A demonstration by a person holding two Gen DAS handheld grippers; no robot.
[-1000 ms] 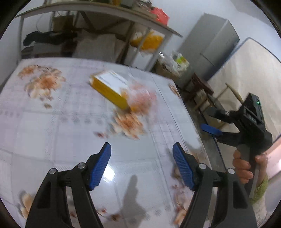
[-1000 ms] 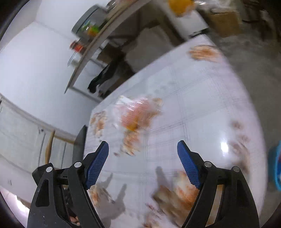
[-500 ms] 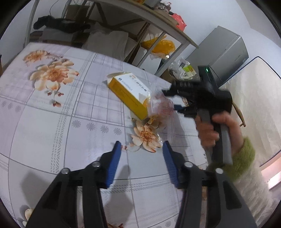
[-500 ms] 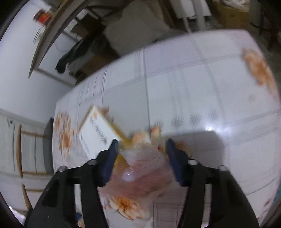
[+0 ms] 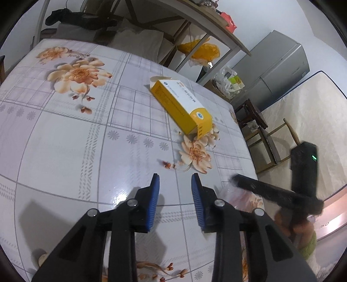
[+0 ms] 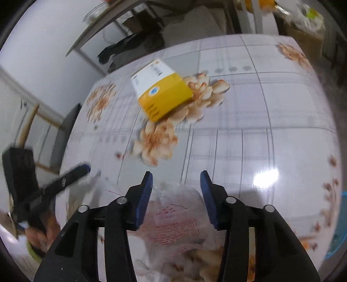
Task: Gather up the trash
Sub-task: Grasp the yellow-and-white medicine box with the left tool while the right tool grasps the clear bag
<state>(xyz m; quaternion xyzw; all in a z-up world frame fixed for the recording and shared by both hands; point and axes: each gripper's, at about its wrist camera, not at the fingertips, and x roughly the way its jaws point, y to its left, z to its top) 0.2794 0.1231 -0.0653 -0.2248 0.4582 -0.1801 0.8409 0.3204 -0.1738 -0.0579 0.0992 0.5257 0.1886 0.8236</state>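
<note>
**Surroundings of the floral worktop**

The worktop carries a glossy cloth printed with grey checks and orange blossoms. Beyond its far edge stands a wooden shelf bearing a red item, with a yellow bag hanging beneath. Dark clothing lies at upper left. A grey cabinet stands near a pale mattress; wooden chair sits between.

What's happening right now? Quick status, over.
Left gripper open, empty. Right gripper around clear plastic bag; grip unclear. Yellow box lying on table. Nothing blocking it.
</note>
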